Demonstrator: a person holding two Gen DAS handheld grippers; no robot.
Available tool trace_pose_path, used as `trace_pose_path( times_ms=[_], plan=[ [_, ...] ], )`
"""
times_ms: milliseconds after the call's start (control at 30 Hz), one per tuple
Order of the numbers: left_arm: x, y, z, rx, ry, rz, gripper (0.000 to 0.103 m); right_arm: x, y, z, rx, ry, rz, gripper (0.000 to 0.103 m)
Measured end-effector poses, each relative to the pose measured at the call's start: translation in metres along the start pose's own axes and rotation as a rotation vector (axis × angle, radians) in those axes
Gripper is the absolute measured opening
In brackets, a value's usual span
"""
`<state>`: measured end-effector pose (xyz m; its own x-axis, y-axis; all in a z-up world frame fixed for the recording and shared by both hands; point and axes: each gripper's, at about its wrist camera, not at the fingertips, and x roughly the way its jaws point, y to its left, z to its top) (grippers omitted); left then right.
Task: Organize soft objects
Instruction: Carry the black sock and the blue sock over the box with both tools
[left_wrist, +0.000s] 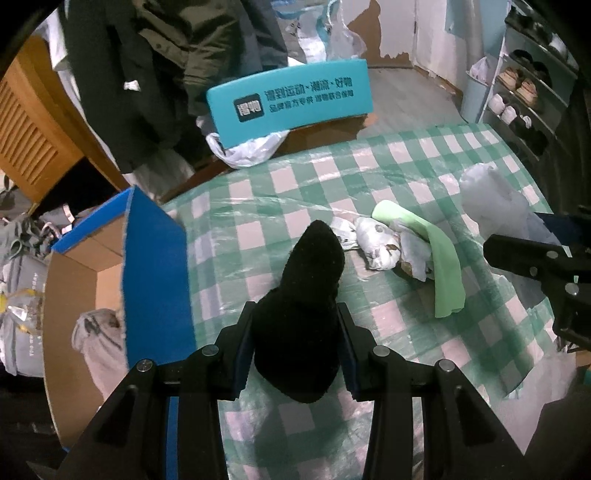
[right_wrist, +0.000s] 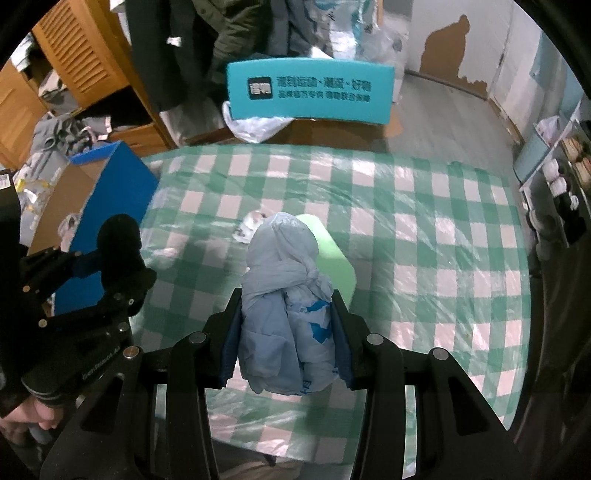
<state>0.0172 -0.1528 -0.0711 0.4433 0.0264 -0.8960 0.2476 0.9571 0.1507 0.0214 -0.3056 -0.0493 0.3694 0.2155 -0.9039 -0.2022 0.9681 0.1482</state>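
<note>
Left gripper (left_wrist: 295, 325) is clamped on a black fuzzy sock (left_wrist: 306, 295): both fingers press its sides, the toe end sticks out forward past the fingertips and the rest bulges back toward the camera. It is held above the green-and-white checked tablecloth under clear plastic film (left_wrist: 406, 158), just right of the open blue cardboard box (left_wrist: 155, 266), which has a grey cloth (left_wrist: 98, 332) inside.

Right gripper (right_wrist: 288, 314) is closed on a knotted pale-blue plastic bag bundle (right_wrist: 284, 295), pinched between both fingers, knot end forward, above the table middle.

On the cloth ahead of the left gripper, not held: a light-green folded cloth (left_wrist: 443, 266) draped over a crumpled white patterned fabric bundle (left_wrist: 380, 243), touching each other. From the right wrist view the green cloth sits directly behind the bag.

A teal printed carton (left_wrist: 291, 96) stands beyond the table's far edge.
</note>
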Motion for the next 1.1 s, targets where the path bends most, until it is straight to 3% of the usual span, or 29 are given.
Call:
trace_pose_path(
  times_ms=[1100],
  plan=[
    [-0.063,0.097,-0.037,-0.105,-0.092,0.096,0.041,-0.032,0.131,0.037,-0.199,-0.073,0.118,0.042]
  ],
)
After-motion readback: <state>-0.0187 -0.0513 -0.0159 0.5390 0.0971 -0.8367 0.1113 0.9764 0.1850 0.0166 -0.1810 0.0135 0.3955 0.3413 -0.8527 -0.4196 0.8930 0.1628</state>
